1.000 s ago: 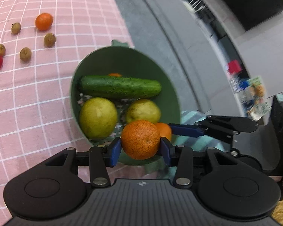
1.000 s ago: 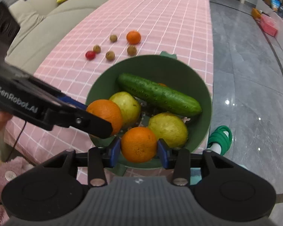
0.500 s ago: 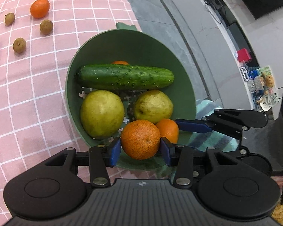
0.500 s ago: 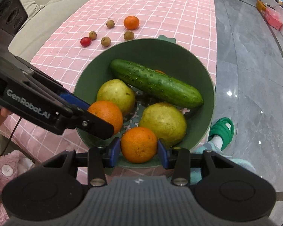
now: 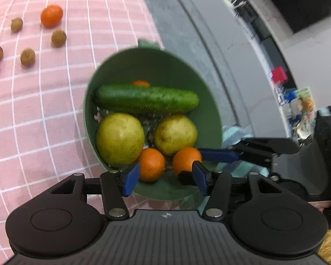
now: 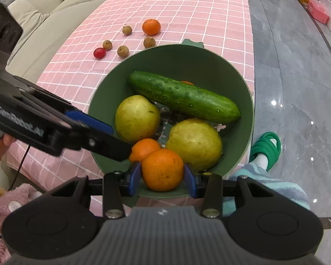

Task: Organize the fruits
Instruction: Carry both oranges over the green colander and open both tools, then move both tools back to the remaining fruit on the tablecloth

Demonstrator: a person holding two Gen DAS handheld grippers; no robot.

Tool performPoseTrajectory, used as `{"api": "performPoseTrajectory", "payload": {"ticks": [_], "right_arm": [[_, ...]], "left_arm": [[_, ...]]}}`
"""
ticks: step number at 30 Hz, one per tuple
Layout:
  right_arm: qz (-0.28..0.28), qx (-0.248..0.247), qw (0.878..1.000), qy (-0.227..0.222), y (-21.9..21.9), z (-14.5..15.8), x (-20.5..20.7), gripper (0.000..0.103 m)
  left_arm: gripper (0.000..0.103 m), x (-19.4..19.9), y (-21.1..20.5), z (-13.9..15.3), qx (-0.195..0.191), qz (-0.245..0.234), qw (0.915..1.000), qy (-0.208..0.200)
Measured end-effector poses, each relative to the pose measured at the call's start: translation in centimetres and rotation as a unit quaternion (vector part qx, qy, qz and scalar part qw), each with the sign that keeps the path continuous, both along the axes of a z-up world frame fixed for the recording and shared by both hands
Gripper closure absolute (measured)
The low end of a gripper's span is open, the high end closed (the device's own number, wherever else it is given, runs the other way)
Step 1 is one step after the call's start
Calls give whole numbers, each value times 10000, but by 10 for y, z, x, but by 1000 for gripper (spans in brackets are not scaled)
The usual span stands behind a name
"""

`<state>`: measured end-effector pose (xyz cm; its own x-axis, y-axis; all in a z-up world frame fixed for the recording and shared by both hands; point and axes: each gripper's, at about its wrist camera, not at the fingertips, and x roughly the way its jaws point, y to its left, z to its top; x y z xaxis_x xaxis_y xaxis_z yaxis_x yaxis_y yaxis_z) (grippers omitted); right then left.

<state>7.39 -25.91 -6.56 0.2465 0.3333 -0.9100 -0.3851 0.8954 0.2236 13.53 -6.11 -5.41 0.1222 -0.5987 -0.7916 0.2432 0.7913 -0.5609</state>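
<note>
A green bowl (image 5: 209,101) (image 6: 209,66) stands at the near edge of the pink checked tablecloth (image 5: 33,121). It holds a cucumber (image 5: 145,98) (image 6: 183,97), two yellow-green pears (image 5: 120,138) (image 5: 175,133) and two oranges. My left gripper (image 5: 164,177) is open just above the bowl's near rim; the orange (image 5: 151,163) it held lies in the bowl. My right gripper (image 6: 162,177) is shut on another orange (image 6: 162,169) (image 5: 186,160) over the bowl's near side.
On the cloth beyond the bowl lie a small orange (image 6: 151,27), several brown longans (image 6: 123,51) and a red cherry tomato (image 6: 99,53). A beige sofa (image 6: 44,15) is left. Grey floor (image 6: 298,77) and a foot in a green slipper (image 6: 266,148) are right.
My left gripper has opened and let its orange drop into the bowl, then drawn back a little. My right gripper stays shut on its orange over the bowl.
</note>
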Motion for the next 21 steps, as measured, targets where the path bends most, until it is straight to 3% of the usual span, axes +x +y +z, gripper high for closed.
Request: {"api": "performPoseTrajectory", "payload": {"ticks": [4, 8, 11, 21], "right_arm": [[-141, 156, 9997, 107, 3, -1, 3, 63], [-245, 42, 9994, 243, 7, -5, 6, 63], [-270, -156, 9991, 293, 9, -7, 7, 62], [-410, -113, 9985, 335, 9, -11, 6, 60]], "left_arm": [[40, -5, 22, 22, -191, 299, 9985, -408], [40, -7, 36, 32, 132, 541, 9963, -649], [40, -6, 43, 33, 234, 627, 9955, -675], [40, -9, 55, 37, 531, 867, 9919, -766]]}}
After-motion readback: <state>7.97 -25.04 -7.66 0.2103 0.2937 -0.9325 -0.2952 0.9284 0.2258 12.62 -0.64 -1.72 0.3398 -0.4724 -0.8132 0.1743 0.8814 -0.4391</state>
